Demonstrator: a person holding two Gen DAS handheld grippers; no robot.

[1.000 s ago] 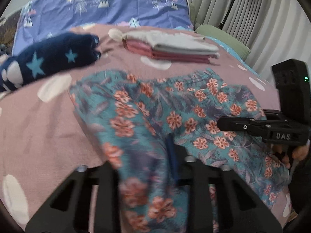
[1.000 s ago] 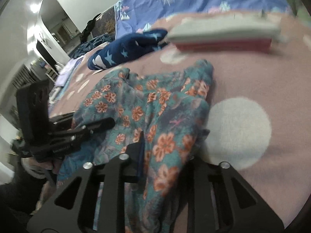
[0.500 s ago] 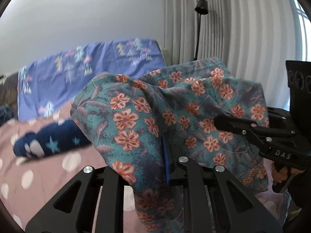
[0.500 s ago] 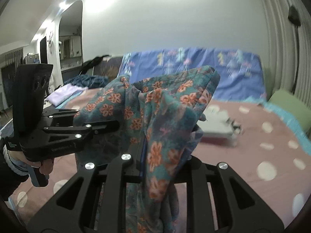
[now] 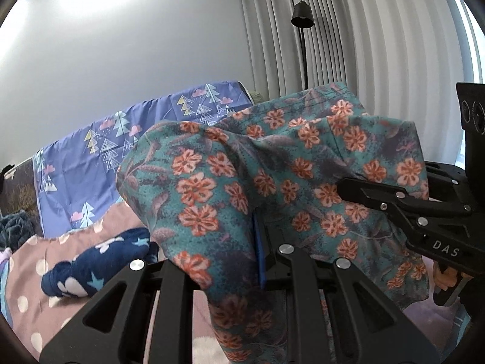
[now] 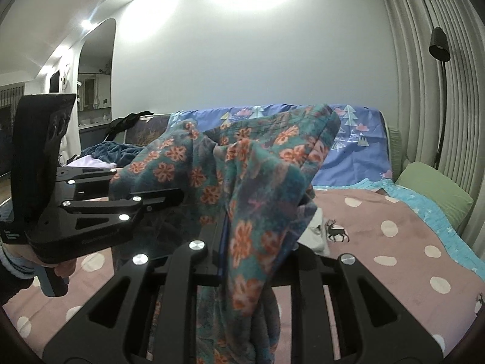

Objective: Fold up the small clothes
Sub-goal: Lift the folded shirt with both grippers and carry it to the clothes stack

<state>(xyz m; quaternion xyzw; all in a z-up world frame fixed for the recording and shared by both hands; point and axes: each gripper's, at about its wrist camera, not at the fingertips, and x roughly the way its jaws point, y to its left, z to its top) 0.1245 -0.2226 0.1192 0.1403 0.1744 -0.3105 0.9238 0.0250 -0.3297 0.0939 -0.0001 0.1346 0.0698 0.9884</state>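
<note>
Floral garment (image 5: 272, 188) is hanging above the polka-dot bed (image 6: 394, 242), pinched by both the left gripper (image 5: 260, 261) and right gripper (image 6: 224, 251); draped cloth is hiding both sets of fingertips.

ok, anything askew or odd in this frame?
Mostly normal. The floral garment hangs bunched and uneven between the left hand-held gripper and right hand-held gripper, not spread flat. A navy star garment lies crumpled on the bed.
</note>
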